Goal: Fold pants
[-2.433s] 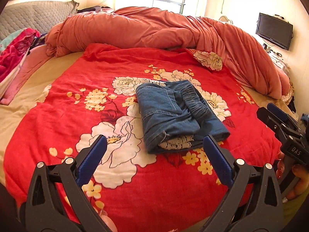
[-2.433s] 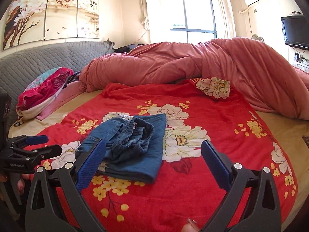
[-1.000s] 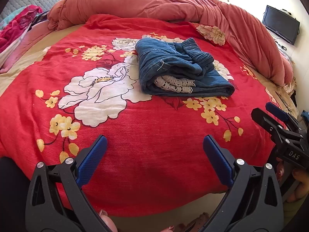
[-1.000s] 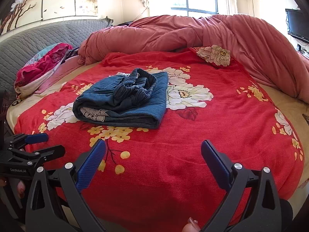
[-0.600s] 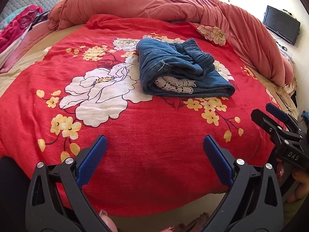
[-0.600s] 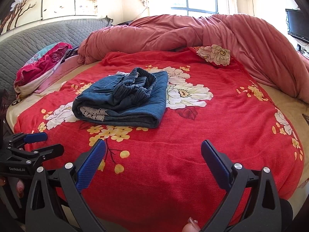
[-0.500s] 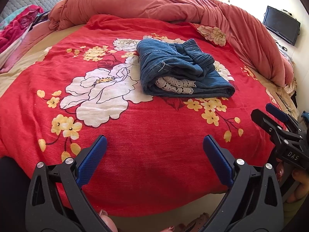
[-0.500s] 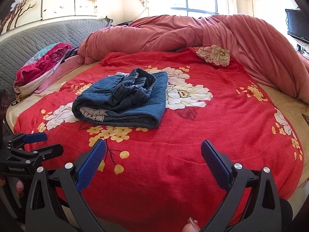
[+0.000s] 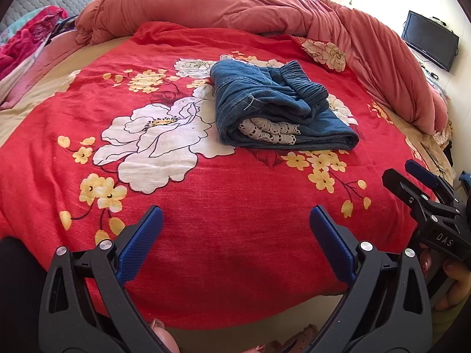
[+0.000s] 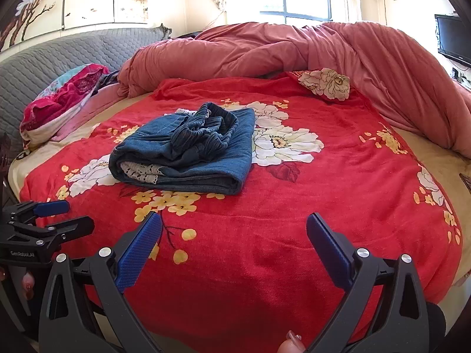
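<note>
Blue denim pants (image 9: 276,108) with white lace trim lie folded into a compact bundle on the red floral blanket (image 9: 206,206); they also show in the right wrist view (image 10: 191,153). My left gripper (image 9: 235,235) is open and empty, held back near the bed's front edge, well short of the pants. My right gripper (image 10: 234,244) is open and empty, also near the front edge. Each gripper shows in the other's view: the right one (image 9: 418,185) at the right edge, the left one (image 10: 56,214) at the left edge.
A bunched pink duvet (image 10: 294,50) lies across the back of the bed. A floral pillow (image 10: 326,83) sits by it. Pink clothes (image 10: 61,100) are piled at the left by the grey headboard (image 10: 59,56). A TV (image 9: 429,39) hangs on the right wall.
Both grippers have pulled back from the pants toward the bed's front edge since 2.4 s ago. Over the last second nothing visibly moved.
</note>
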`<action>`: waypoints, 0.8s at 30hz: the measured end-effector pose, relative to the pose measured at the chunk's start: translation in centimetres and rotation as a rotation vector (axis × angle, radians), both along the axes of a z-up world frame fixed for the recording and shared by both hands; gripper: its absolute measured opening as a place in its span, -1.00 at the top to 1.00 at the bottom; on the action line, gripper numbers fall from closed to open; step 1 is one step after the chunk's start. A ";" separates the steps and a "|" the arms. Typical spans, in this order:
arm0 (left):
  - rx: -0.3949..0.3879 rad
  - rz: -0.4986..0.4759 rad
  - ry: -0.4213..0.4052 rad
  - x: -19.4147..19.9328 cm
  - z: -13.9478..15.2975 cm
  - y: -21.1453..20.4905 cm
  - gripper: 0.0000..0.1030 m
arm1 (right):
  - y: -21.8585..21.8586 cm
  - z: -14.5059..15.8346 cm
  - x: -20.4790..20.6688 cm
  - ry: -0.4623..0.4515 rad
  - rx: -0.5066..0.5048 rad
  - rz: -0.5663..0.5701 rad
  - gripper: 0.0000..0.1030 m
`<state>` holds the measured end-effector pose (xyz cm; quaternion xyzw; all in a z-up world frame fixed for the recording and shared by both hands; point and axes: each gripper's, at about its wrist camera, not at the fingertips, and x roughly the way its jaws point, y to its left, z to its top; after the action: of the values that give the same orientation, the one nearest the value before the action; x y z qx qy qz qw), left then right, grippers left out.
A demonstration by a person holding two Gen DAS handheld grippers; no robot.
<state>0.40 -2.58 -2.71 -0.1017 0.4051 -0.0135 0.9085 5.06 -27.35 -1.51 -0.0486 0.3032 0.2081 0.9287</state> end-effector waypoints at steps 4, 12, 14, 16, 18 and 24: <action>-0.001 0.002 -0.001 0.0 0.1 0.0 -0.81 | 0.0 0.0 0.0 0.003 -0.001 0.000 -0.91; -0.001 0.004 -0.001 -0.1 0.2 0.1 -0.81 | 0.0 -0.2 0.0 0.005 -0.001 -0.003 -0.91; -0.001 0.005 -0.001 -0.1 0.3 0.1 -0.81 | 0.0 -0.2 0.0 0.004 -0.001 -0.002 -0.91; 0.001 0.006 0.000 -0.1 0.3 0.2 -0.81 | 0.0 -0.2 0.0 0.004 -0.001 -0.003 -0.91; 0.002 0.007 -0.001 -0.1 0.4 0.2 -0.81 | 0.0 -0.2 0.0 0.005 0.000 -0.002 -0.91; 0.004 0.010 0.001 -0.1 0.4 0.3 -0.81 | 0.0 -0.3 0.0 0.006 -0.001 -0.003 -0.91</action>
<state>0.28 -2.30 -2.33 -0.1018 0.4050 -0.0079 0.9086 5.08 -27.37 -1.79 -0.0478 0.3062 0.2067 0.9280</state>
